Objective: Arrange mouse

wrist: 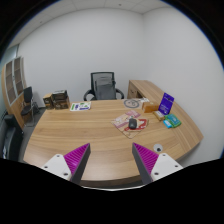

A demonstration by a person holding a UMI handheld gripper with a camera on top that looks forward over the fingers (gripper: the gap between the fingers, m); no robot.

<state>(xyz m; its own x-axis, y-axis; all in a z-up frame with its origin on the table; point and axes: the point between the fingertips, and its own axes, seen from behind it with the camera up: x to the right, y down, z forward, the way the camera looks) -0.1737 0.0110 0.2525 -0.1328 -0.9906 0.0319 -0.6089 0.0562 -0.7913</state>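
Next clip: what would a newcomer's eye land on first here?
First the wide curved wooden desk filling the room, with a black office chair behind it. Next, the clutter beyond the tool: pinkish papers, a teal item and a purple box further back. The tool's open fingers hang over the desk's near edge, holding nothing.

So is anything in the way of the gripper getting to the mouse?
Nothing visible is. The gripper is open, and only the bare wooden desk lies just ahead of its fingers. The mouse is too small to pick out for sure; it may be among the things by the pinkish sheet beyond.
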